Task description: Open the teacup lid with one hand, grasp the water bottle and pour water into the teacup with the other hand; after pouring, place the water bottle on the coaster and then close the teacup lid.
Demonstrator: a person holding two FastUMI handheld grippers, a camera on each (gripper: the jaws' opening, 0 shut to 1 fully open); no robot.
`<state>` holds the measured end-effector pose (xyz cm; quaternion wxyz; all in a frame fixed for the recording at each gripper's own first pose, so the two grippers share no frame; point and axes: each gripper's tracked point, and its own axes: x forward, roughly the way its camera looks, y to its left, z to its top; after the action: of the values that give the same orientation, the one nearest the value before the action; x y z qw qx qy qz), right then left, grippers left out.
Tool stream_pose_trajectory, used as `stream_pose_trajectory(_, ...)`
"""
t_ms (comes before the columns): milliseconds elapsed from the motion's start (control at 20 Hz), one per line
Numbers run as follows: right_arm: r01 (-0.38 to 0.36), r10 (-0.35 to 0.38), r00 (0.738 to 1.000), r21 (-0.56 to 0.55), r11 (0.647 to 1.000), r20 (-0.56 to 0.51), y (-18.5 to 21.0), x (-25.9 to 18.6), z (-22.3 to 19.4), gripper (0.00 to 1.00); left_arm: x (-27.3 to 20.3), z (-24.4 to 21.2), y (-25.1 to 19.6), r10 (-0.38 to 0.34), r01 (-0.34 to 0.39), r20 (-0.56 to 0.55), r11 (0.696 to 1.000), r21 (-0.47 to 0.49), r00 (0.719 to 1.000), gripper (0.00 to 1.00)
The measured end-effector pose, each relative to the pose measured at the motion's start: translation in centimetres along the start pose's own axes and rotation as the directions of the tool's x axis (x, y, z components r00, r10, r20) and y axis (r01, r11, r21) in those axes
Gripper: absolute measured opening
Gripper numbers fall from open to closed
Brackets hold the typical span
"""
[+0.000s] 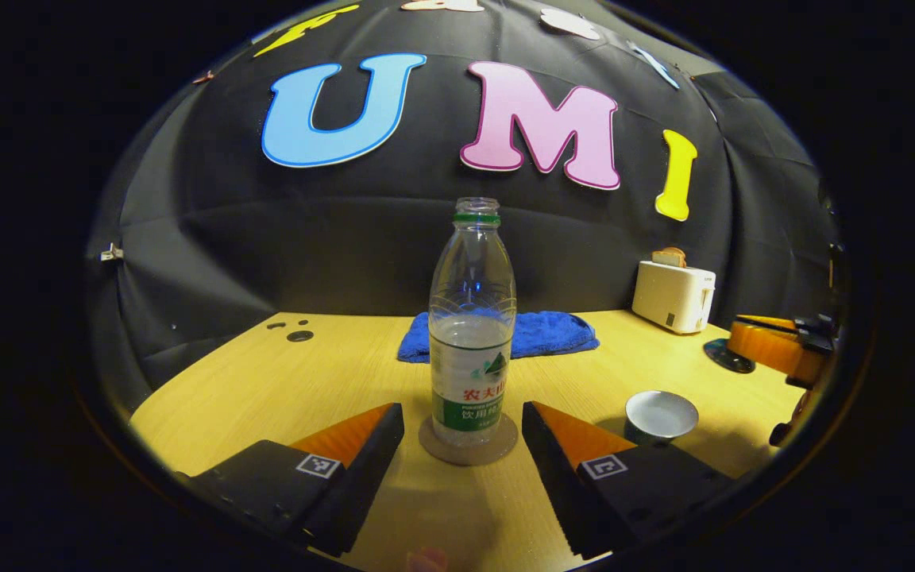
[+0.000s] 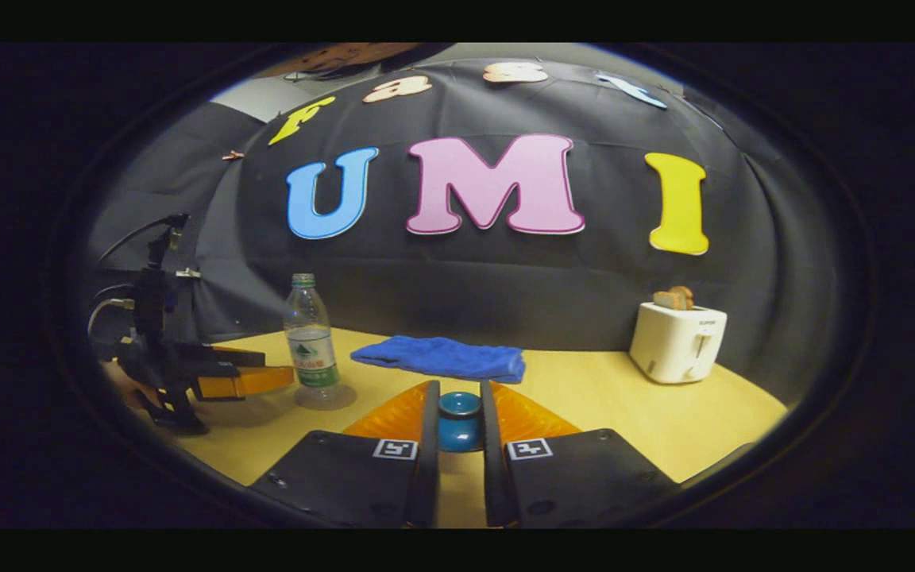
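A clear water bottle (image 1: 472,334), open-topped with a green neck ring and about half full, stands upright on a round brown coaster (image 1: 469,445). My left gripper (image 1: 464,417) is open, its fingers flanking the bottle's base without touching it. To the right, the teacup (image 1: 661,415) sits uncovered, showing its white inside. In the right gripper view, my right gripper (image 2: 459,397) is shut on the blue teacup lid (image 2: 459,421), held above the table. The left gripper (image 2: 219,380) stands just left of the bottle (image 2: 310,342). The left gripper view shows the right gripper (image 1: 775,349) far right with the dark lid (image 1: 727,355) at its tips.
A folded blue towel (image 1: 533,334) lies behind the bottle at the back of the wooden table (image 1: 306,381). A white toaster (image 1: 673,295) with bread in it stands at the back right. Two small holes (image 1: 299,335) mark the table's back left.
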<state>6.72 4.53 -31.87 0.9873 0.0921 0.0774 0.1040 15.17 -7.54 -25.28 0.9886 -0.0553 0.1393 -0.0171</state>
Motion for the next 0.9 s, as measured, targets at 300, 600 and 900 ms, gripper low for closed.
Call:
stream_pose_trajectory(300, -0.02, 0.024, 0.998, 0.058, 0.998, -0.063, 2.9, 2.2, -2.5, 0.23, -3.2, 1.0, -0.8, -0.013, 0.013, 0.023, 1.0, -0.014, 1.0, 0.94)
stream_pose_trajectory(600, -0.008, 0.015, 0.991, 0.055, 0.998, -0.133, 3.4, 2.9, -4.6, 0.22, -3.9, 1.5, -1.1, -0.034, 0.034, 0.034, 0.999, 0.009, 0.999, 0.94)
stream_pose_trajectory(900, -0.01, 0.011, 0.983, 0.005, 1.0, -0.183, 3.9, 3.6, -5.8, 0.26, -4.0, 1.8, -0.9, -0.039, 0.038, 0.042, 0.999, 0.02, 0.998, 0.94)
